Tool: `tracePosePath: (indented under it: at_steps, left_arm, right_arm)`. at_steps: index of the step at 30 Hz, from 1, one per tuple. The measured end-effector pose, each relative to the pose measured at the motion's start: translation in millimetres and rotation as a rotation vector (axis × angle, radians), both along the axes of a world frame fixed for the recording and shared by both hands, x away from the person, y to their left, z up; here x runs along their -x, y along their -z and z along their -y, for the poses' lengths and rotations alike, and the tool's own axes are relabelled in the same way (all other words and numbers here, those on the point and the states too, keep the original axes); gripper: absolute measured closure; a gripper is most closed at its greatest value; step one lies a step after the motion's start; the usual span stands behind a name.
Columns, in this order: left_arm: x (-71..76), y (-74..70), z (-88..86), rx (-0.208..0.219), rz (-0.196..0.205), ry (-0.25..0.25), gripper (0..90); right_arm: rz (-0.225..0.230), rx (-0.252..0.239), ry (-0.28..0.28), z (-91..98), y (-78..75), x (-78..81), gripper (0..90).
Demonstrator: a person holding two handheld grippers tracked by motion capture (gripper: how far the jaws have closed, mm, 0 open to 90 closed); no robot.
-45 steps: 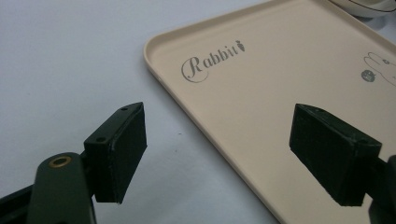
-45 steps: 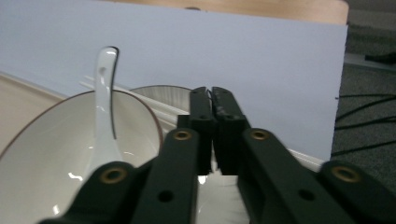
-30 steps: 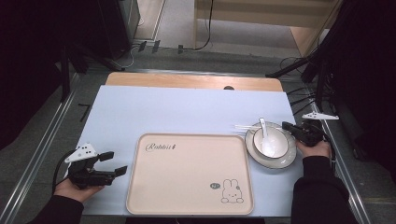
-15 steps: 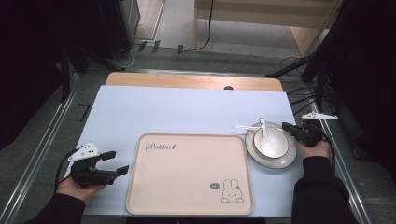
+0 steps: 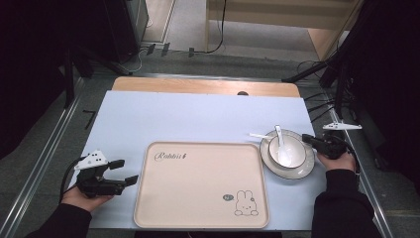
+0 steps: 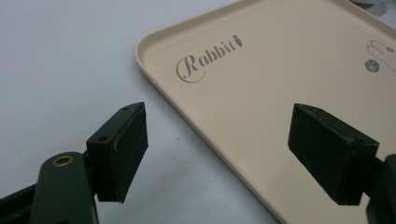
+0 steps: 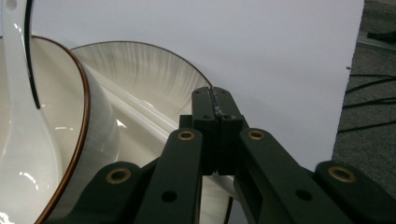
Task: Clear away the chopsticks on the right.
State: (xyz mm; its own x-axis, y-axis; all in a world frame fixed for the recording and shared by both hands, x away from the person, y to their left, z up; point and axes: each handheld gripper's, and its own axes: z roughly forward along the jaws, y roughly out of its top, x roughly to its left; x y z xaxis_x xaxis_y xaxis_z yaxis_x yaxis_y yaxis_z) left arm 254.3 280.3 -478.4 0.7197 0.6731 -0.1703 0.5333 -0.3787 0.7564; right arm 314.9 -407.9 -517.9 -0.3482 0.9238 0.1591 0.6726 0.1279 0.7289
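The right gripper (image 5: pixel 311 140) has its jaws pressed together, empty, at the right rim of the plate (image 5: pixel 303 171), which carries a bowl (image 5: pixel 296 154) with a spoon (image 5: pixel 280 145), just right of the tray (image 5: pixel 198 188) on the counter (image 5: pixel 198 116). The left gripper (image 5: pixel 124 171) rests with jaws wide apart beside the tray's left edge.

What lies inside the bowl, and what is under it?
A white spoon rests inside the bowl, handle over the rim. Under it sits a plate; the plate's middle is covered.
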Motion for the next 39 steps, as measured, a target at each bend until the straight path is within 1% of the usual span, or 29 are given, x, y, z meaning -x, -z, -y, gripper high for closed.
tracePosePath:
  at_steps: [6,8,9,14,15,21,23,24,25,27,29,31,32,34,35,36,37,39]
  left_arm:
    - [-1.3,0.1,0.8,0.001,0.001,0.007,20.4]
    - [-1.9,0.3,1.6,0.003,0.0,0.009,20.4]
    - [-2.3,0.3,2.1,0.0,0.002,0.008,20.4]
    - [-3.9,0.1,3.9,0.001,0.001,0.016,20.4]
    - [-4.4,0.1,4.2,0.003,0.003,0.018,20.4]
    - [-7.5,0.2,7.4,0.006,0.003,0.029,20.4]
    - [-8.2,0.0,8.0,0.004,0.002,0.032,20.4]
    - [-8.7,0.0,8.2,0.003,0.003,0.035,20.4]
    - [-9.3,0.0,8.6,0.004,0.004,0.037,20.4]
    - [-9.8,0.1,9.3,0.005,0.002,0.036,20.4]
    - [-10.5,0.2,9.5,0.005,0.003,0.038,20.4]
    - [-10.6,0.2,9.8,0.004,0.001,0.041,20.4]
    - [-10.6,0.2,9.9,0.003,0.002,0.042,20.4]
    - [-10.5,0.1,9.9,0.002,0.003,0.042,20.4]
    - [-10.2,0.1,9.9,0.003,0.005,0.04,20.4]
    - [-10.0,0.0,9.7,0.004,0.005,0.04,20.4]
    - [-9.8,-0.1,9.5,0.003,0.005,0.039,20.4]
    - [-9.3,0.0,9.3,0.005,0.006,0.037,20.4]
  right_arm:
    - [-0.017,0.013,-0.018,3.0,0.3,6.7,90.0]
    - [-0.012,0.007,-0.018,4.7,0.4,9.2,90.0]
    - [-0.016,-0.002,-0.02,6.4,0.4,11.8,90.0]
    - [-0.026,0.011,-0.033,8.0,2.3,17.8,90.0]
    - [-0.027,0.005,-0.034,8.4,2.0,19.2,90.0]
    - [-0.022,0.004,-0.048,9.1,1.5,25.8,90.0]
    - [-0.031,0.005,-0.054,8.3,1.6,28.6,90.0]
    - [-0.031,0.005,-0.054,8.3,1.6,28.6,90.0]
    - [-0.027,0.003,-0.067,8.0,1.8,30.5,90.0]
    - [-0.031,-0.002,-0.068,7.7,1.6,31.2,89.9]
    - [-0.004,0.001,-0.063,8.8,-1.6,33.0,85.1]
    - [0.024,-0.018,-0.048,11.4,-6.4,34.3,76.5]
    - [0.028,-0.023,-0.042,12.0,-7.8,34.5,75.8]
    - [0.044,-0.013,-0.067,11.5,-9.5,35.7,67.1]
    - [0.047,-0.014,-0.076,10.8,-9.1,35.8,60.3]
    - [0.044,-0.011,-0.072,9.6,-8.5,35.7,54.4]
    - [0.035,-0.012,-0.077,8.9,-7.6,35.2,53.4]
    - [0.026,0.004,-0.081,7.5,-6.0,35.1,52.4]
